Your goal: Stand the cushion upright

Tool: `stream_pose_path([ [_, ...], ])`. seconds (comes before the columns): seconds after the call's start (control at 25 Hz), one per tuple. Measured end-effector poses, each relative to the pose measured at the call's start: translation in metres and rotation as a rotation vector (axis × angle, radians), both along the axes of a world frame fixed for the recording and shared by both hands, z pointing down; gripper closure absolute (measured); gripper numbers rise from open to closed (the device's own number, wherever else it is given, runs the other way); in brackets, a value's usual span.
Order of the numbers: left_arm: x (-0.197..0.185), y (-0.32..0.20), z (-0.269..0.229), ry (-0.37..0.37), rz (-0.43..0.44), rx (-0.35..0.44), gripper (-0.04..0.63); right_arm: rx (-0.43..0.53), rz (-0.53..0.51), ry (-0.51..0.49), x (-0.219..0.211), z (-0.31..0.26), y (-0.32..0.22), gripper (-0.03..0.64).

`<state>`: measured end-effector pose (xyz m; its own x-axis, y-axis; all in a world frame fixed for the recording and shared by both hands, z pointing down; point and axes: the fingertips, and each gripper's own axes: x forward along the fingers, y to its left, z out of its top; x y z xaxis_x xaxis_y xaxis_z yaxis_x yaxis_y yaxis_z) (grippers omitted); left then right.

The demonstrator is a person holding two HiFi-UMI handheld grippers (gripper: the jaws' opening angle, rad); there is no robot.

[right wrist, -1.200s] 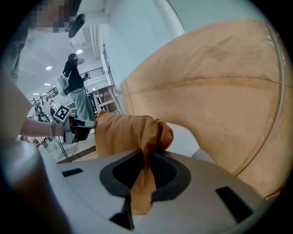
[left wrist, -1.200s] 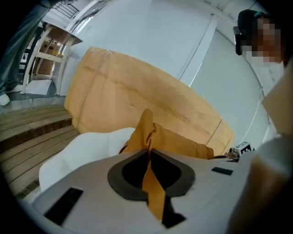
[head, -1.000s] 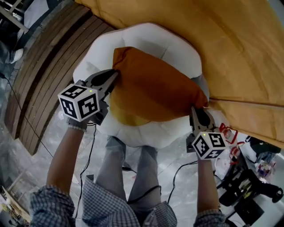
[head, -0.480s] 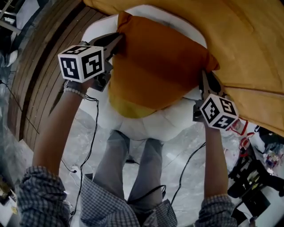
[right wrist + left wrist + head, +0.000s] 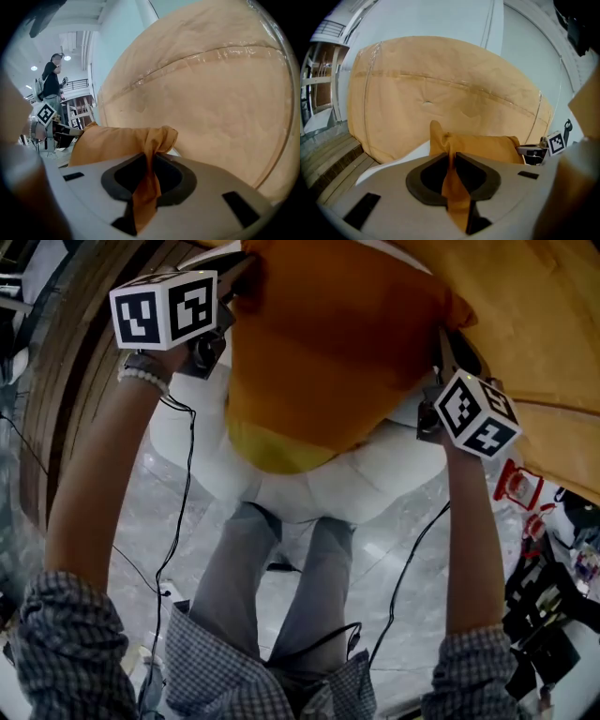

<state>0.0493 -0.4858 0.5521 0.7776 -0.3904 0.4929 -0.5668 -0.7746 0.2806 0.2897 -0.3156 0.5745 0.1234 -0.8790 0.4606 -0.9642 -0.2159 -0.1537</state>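
Opening jaws: left gripper (image 5: 452, 153), right gripper (image 5: 151, 155) (cushion (image 5: 328, 343) corners seemingly pinched).

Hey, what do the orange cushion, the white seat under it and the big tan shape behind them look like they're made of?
Cushion: likely woven cloth, matte orange; its corner gathers into soft folds.
White seat: smooth and padded-looking with a lobed edge; perhaps leatherette or plastic, unclear.
Tan shape: matte and finely creased, crossed by glossy strips like tape; maybe paper wrapping or fabric.
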Motion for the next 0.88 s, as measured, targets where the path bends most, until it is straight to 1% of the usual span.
stream_pose_path([
  [0.08,-0.003,-0.002,0.0,-0.024,-0.01,0.022,0.533,0.008,0.02,-0.001,0.0,0.001,0.0,0.541],
  [0.16,-0.006,-0.002,-0.005,-0.031,-0.026,0.032,0.522,0.009,0.042,-0.024,0.005,0.0,0.002,0.522],
  [0.24,-0.015,-0.006,-0.015,-0.021,-0.058,0.041,0.522,0.005,0.057,-0.049,0.009,-0.003,0.005,0.486],
  [0.32,-0.028,-0.008,-0.028,-0.002,-0.099,0.045,0.522,-0.009,0.054,-0.051,0.01,-0.007,0.01,0.459],
  [0.4,-0.043,-0.002,-0.04,0.008,-0.123,0.045,0.523,-0.024,0.04,-0.03,0.006,-0.015,0.02,0.459],
  [0.48,-0.057,0.008,-0.051,0.006,-0.125,0.048,0.536,-0.034,0.029,-0.019,0.001,-0.025,0.031,0.468],
  [0.52,-0.062,0.014,-0.057,0.001,-0.117,0.052,0.555,-0.039,0.018,-0.016,-0.003,-0.03,0.037,0.486],
  [0.56,-0.067,0.021,-0.063,-0.007,-0.102,0.06,0.574,-0.044,-0.001,-0.012,-0.009,-0.036,0.042,0.533],
  [0.6,-0.07,0.03,-0.07,-0.019,-0.079,0.073,0.586,-0.05,-0.033,-0.005,-0.016,-0.044,0.048,0.598],
  [0.72,-0.075,0.056,-0.096,-0.054,-0.004,0.123,0.588,-0.052,-0.155,0.009,-0.043,-0.075,0.063,0.611],
  [0.88,-0.087,0.098,-0.137,-0.051,0.086,0.145,0.588,-0.025,-0.247,0.002,-0.069,-0.123,0.076,0.611],
])
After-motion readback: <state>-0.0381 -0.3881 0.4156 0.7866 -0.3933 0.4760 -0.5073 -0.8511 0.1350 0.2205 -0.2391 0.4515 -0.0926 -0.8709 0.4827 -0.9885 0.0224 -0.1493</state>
